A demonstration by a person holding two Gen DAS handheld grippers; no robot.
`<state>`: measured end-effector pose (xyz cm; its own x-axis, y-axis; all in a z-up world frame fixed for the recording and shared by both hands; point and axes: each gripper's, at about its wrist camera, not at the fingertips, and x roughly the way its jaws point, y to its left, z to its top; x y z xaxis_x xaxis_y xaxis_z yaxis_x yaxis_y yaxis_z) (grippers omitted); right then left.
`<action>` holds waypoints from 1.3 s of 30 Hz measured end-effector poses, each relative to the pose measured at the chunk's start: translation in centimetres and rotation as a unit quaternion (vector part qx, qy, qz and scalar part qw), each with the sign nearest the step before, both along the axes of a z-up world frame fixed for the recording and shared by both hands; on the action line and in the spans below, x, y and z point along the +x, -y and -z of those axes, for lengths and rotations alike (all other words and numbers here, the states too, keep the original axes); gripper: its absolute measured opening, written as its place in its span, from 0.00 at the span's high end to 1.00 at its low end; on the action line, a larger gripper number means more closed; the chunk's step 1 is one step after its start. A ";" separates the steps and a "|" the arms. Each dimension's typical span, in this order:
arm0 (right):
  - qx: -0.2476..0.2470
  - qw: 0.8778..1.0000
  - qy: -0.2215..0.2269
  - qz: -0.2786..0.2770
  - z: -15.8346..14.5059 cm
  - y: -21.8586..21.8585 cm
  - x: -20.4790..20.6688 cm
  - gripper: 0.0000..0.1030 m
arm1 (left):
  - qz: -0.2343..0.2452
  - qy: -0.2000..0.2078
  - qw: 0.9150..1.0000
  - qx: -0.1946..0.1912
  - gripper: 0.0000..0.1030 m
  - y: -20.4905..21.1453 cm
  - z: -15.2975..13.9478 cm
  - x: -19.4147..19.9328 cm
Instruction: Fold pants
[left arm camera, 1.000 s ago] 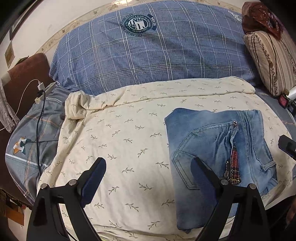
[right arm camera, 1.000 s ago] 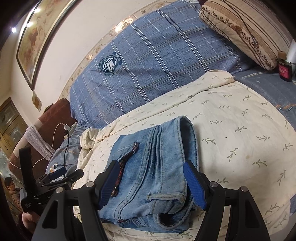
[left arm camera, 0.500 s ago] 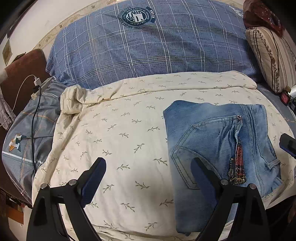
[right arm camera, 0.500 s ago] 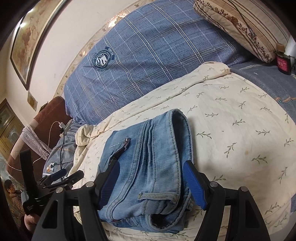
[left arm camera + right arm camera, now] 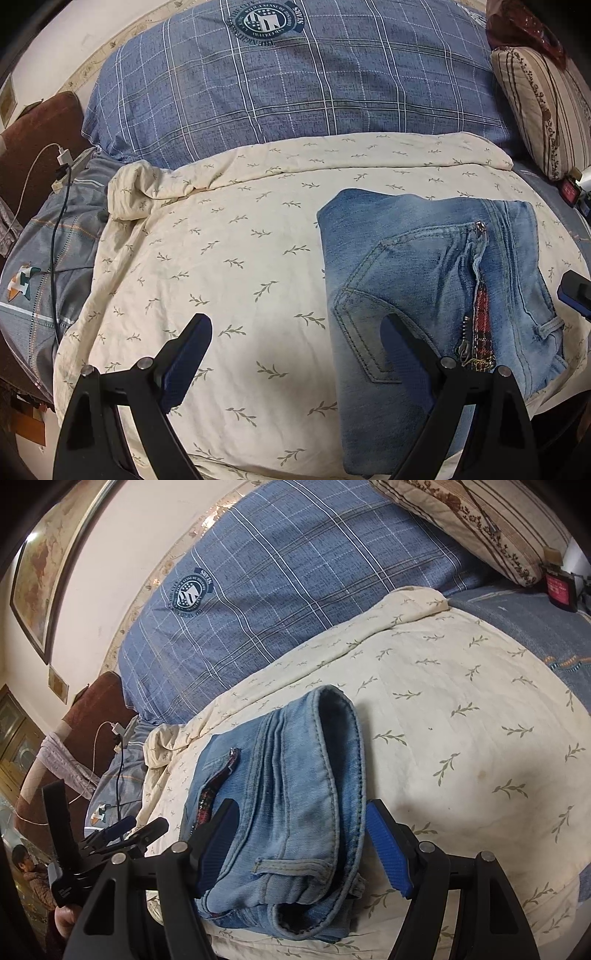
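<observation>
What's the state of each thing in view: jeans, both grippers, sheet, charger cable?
jeans: folded into a compact stack, lying flat on the sheet, not gripped
left gripper: open, empty, one finger over the jeans' edge
right gripper: open, jaws either side of the waistband end, not clamped
sheet: spread out, bunched at far left corner
charger cable: plugged in, trailing over bed edge

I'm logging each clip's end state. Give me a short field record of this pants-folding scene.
garment: blue jeans, folded into a compact stack
surface: cream leaf-print blanket on a bed
left claw: open, empty, one finger over the jeans' edge
right claw: open, straddling the waistband end
behind: blue plaid pillow
</observation>
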<state>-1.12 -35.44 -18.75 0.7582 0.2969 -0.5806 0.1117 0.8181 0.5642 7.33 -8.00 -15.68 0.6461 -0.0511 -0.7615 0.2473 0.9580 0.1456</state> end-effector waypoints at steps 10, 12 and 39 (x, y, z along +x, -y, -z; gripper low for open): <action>0.069 0.997 -0.023 -0.003 1.5 1.7 0.4 0.28 | 0.040 -0.047 0.997 -0.055 0.10 0.6 0.9 1.4; 0.084 0.996 -0.029 -0.001 1.8 2.0 0.5 0.28 | 0.049 -0.059 0.995 -0.065 0.10 0.8 1.4 1.8; 0.152 0.986 -0.068 -0.008 4.0 2.9 2.0 0.28 | 0.086 -0.052 0.991 -0.091 0.10 -0.6 1.0 2.1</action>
